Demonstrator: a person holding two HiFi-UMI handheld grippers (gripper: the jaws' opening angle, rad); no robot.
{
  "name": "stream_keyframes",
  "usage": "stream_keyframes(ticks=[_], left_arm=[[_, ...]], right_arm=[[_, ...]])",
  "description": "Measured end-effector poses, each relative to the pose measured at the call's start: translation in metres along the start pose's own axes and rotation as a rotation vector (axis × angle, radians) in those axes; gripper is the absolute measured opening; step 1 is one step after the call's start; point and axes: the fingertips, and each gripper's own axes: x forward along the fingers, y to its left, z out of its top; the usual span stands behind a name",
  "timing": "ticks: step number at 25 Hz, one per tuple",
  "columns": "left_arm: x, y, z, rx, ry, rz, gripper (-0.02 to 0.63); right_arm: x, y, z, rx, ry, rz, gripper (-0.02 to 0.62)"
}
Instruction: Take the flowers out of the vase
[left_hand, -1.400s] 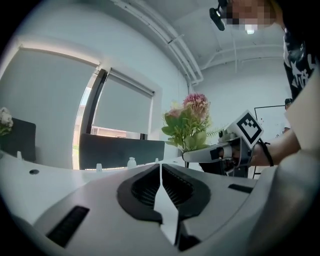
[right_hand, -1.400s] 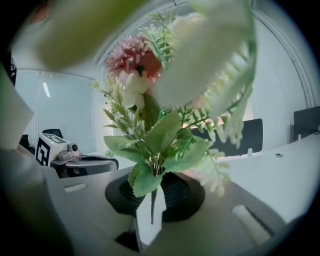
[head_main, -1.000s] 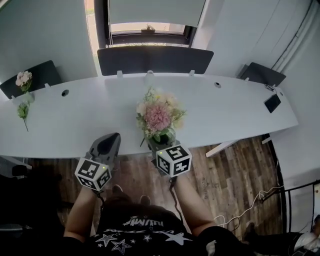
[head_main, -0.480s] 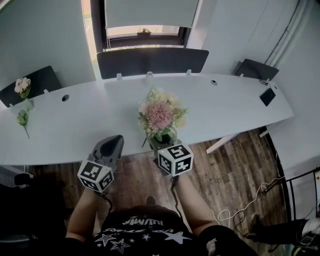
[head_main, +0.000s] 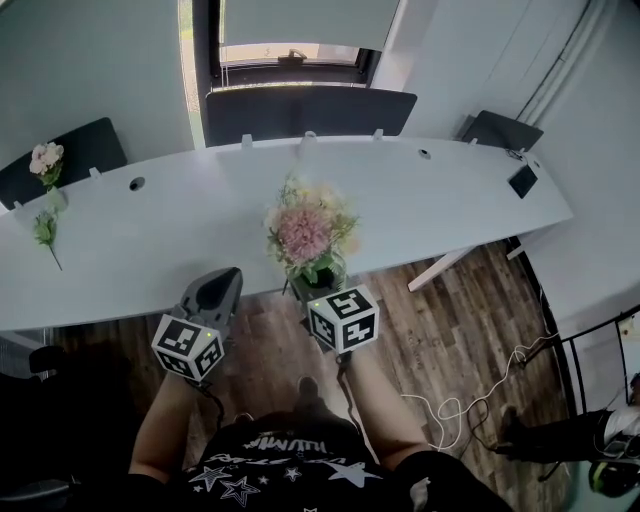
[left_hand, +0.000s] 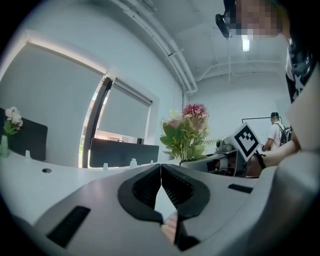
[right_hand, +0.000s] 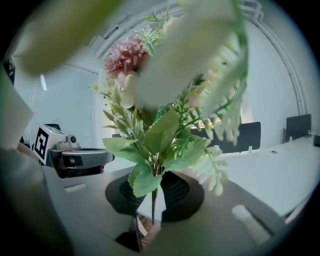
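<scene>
Pink and cream flowers (head_main: 305, 232) stood upright at twelve o'clock from the right tool (head_main: 318, 284), whose jaws were clamped on the green stems (right_hand: 153, 202) by the white surface's (head_main: 180, 240) near edge. At its nine o'clock, the left tool (head_main: 228, 276) was closed and empty.

Forearms reach forward; left gripper (head_main: 228, 275) fingers pressed together, right gripper (right_hand: 154, 186) fingers clamped on the stems of the flowers (head_main: 303, 232).

Left gripper (left_hand: 160, 170): grey shell, black ribbed jaws.
Right gripper (right_hand: 152, 187): same grey, black jaws.
Marker cubes (head_main: 187, 346): white, black squares, behind the jaws.
Shirt (head_main: 270, 455): black, white stars.
</scene>
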Motion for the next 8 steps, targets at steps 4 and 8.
stream_keyframes(ticks=[4, 8], left_arm=[[-0.024, 0.0, -0.003, -0.005, 0.003, -0.033, 0.011], [-0.05, 0.002, -0.006, -0.004, -0.002, -0.06, 0.011]], right_arm=[[-0.006, 0.027, -0.005, -0.016, 0.012, -0.027, 0.049], [-0.011, 0.056, -0.012, -0.028, 0.015, -0.058, 0.049]])
